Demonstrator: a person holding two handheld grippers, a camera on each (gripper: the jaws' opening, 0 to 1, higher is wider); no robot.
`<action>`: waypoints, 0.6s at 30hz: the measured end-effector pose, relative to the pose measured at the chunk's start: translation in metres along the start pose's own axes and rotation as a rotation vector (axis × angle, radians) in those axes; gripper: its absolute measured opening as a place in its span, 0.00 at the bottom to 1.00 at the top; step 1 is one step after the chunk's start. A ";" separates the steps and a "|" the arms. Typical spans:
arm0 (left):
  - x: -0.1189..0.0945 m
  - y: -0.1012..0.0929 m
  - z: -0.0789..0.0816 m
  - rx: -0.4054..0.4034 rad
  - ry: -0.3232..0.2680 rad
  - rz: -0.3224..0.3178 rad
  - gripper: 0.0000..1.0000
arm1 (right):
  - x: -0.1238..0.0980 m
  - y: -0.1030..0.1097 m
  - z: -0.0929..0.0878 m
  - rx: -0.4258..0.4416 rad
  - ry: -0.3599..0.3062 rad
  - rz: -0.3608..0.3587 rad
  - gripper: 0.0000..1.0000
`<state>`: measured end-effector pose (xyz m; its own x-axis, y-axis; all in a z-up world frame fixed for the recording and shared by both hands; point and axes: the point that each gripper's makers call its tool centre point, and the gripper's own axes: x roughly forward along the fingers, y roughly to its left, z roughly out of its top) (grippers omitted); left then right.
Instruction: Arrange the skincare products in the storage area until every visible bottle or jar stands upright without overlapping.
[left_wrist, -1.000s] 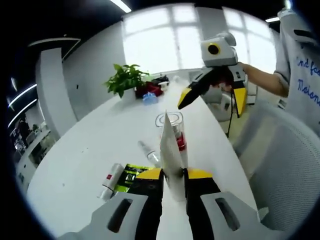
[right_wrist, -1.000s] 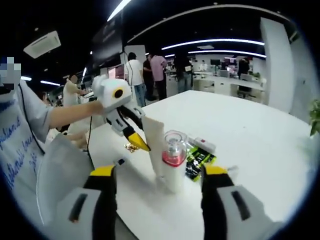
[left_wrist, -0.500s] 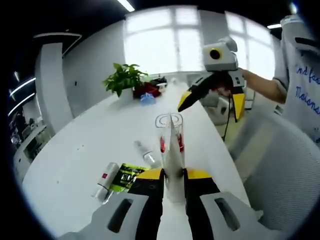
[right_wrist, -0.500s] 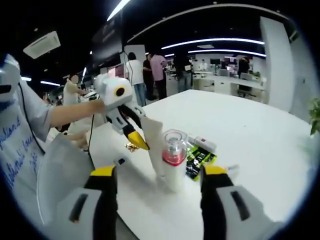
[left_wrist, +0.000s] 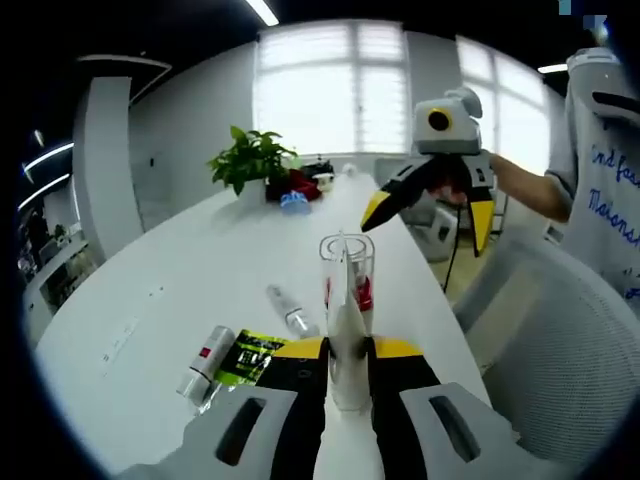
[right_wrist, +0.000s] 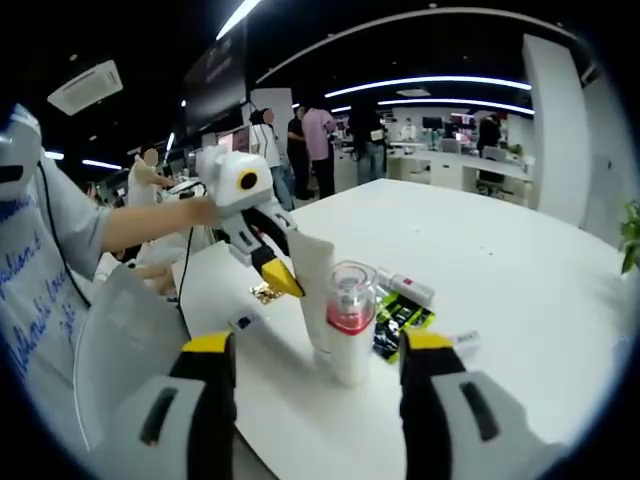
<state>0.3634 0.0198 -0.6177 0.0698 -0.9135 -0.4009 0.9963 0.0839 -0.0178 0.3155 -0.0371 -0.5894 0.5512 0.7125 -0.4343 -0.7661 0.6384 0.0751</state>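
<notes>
The left hand-held gripper clamps the white tube upright (cap down) near the desk edge; the right hand-held gripper waits open, empty.

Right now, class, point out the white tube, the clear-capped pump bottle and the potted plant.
white tube (right_wrist: 313, 290): right gripper view, on its flat upper body.
clear-capped pump bottle (right_wrist: 349, 330): right gripper view, on its red band.
potted plant (left_wrist: 253, 160): left gripper view, on its leaves.
</notes>
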 end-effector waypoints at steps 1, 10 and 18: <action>0.000 0.000 0.000 -0.005 -0.001 -0.004 0.11 | 0.000 -0.001 0.000 0.000 -0.001 0.000 0.67; -0.001 0.001 0.000 -0.054 -0.015 -0.046 0.11 | -0.001 0.000 -0.001 0.004 -0.001 -0.007 0.67; -0.005 0.009 -0.003 -0.068 -0.016 -0.078 0.11 | -0.003 -0.003 -0.003 0.004 0.006 -0.012 0.66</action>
<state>0.3718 0.0261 -0.6186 -0.0068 -0.9244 -0.3814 0.9931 0.0384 -0.1106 0.3150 -0.0418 -0.5908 0.5585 0.7026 -0.4409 -0.7578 0.6484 0.0733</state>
